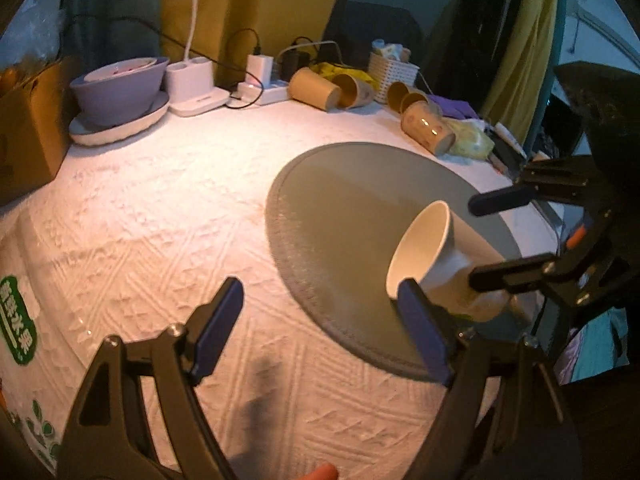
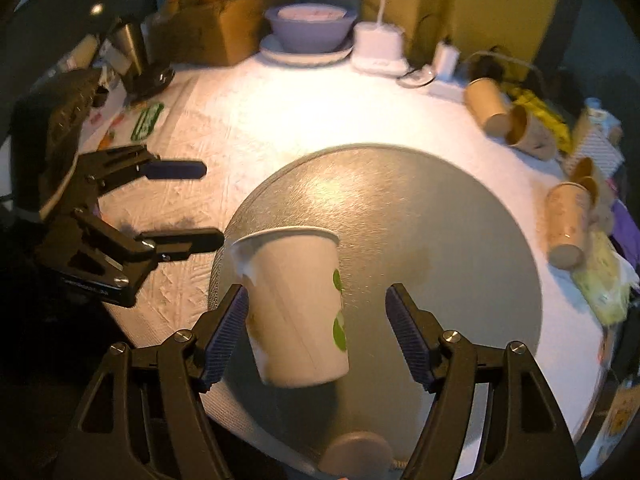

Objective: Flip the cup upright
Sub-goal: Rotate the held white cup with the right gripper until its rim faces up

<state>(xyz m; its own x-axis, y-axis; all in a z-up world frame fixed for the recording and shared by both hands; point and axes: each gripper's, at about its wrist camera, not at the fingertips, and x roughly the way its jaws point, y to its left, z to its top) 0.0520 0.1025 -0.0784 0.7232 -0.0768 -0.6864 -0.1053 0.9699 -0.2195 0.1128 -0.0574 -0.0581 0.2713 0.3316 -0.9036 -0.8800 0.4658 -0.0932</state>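
While lying tipped on its side near the right edge of the grey mat [image 2: 460, 216], white paper cup [image 2: 298, 308] sits between the spread jaws of the right gripper [image 2: 316, 334], one pad touching, nothing clamped. Grasp step, apparently; next calls for closing, then rotating rim-up. Left gripper [image 1: 320, 328] also agape, empty, over bare worktop [image 1: 160, 208]. Spare cups [image 1: 428, 128] crowd the far edge.

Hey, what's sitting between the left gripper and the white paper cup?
Nothing but bare white embossed tablecloth and round grey mat edge, seen from the right wrist view, separates the open left gripper from the white paper cup.
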